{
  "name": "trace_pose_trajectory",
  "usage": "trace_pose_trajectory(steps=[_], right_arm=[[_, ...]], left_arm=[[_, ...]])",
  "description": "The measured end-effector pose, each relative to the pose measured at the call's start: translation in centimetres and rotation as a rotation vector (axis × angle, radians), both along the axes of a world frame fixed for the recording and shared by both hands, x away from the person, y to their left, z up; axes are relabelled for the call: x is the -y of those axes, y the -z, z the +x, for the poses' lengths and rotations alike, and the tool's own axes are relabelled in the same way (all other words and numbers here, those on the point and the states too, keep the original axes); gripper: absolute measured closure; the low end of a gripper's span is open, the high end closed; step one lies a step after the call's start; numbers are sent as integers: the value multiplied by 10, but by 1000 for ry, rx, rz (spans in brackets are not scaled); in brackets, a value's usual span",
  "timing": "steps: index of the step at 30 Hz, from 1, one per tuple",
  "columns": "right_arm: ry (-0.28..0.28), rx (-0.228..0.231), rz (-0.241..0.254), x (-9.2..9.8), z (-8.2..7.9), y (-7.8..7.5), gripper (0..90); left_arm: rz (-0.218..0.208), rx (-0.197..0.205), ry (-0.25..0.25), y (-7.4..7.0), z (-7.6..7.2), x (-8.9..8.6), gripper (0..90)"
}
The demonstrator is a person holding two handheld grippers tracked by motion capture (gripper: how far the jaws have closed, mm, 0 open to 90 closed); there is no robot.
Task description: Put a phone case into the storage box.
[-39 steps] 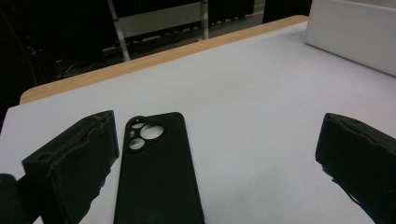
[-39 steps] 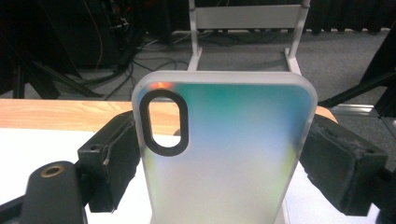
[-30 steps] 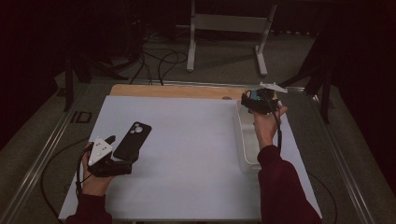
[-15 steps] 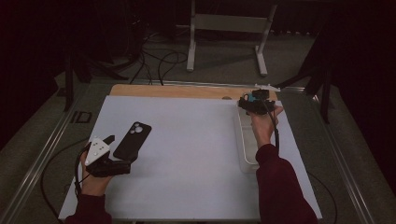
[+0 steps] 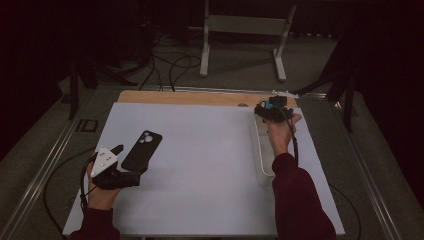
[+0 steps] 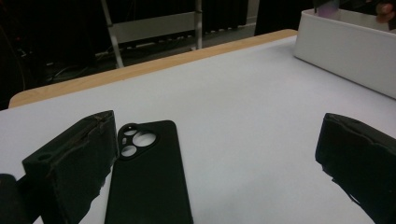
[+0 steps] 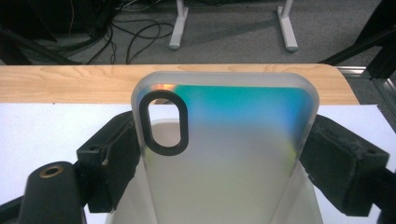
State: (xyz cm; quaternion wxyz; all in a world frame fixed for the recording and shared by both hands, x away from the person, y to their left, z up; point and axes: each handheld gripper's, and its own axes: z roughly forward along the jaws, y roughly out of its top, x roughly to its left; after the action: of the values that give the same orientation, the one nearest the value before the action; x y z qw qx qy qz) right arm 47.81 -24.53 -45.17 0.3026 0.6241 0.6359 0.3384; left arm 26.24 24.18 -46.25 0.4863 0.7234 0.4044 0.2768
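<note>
A black phone case (image 5: 142, 150) lies flat on the white mat, camera cut-outs toward the far side. My left gripper (image 5: 129, 164) rests at its near end with jaws wide open; in the left gripper view the black phone case (image 6: 147, 177) lies against the left jaw, and the left gripper (image 6: 219, 140) grips nothing. My right gripper (image 5: 270, 110) hovers over the far end of the white bin (image 5: 260, 150). The right gripper (image 7: 224, 144) is shut on a translucent iridescent phone case (image 7: 233, 135), its pads pressing both long edges.
The white mat (image 5: 200, 165) covers a wooden table (image 5: 190, 97). The long white bin (image 6: 345, 51) stands along the mat's right side. Cables and a metal stand's legs (image 5: 240, 45) lie on the floor beyond the table's far edge.
My right gripper has sunk a little toward the bin with the iridescent case still in it. The left gripper and the black case have not moved.
</note>
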Motion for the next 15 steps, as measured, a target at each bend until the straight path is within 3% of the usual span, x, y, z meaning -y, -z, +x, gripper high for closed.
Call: trace_pose_trajectory(steps=[5, 15], right_arm=[[-10, -4, 13, 1, 1, 0, 93], [-29, 24, -2, 3, -6, -8, 82]], left_arm=[[5, -2, 0, 0, 0, 0, 0], [6, -3, -4, 0, 0, 0, 0]])
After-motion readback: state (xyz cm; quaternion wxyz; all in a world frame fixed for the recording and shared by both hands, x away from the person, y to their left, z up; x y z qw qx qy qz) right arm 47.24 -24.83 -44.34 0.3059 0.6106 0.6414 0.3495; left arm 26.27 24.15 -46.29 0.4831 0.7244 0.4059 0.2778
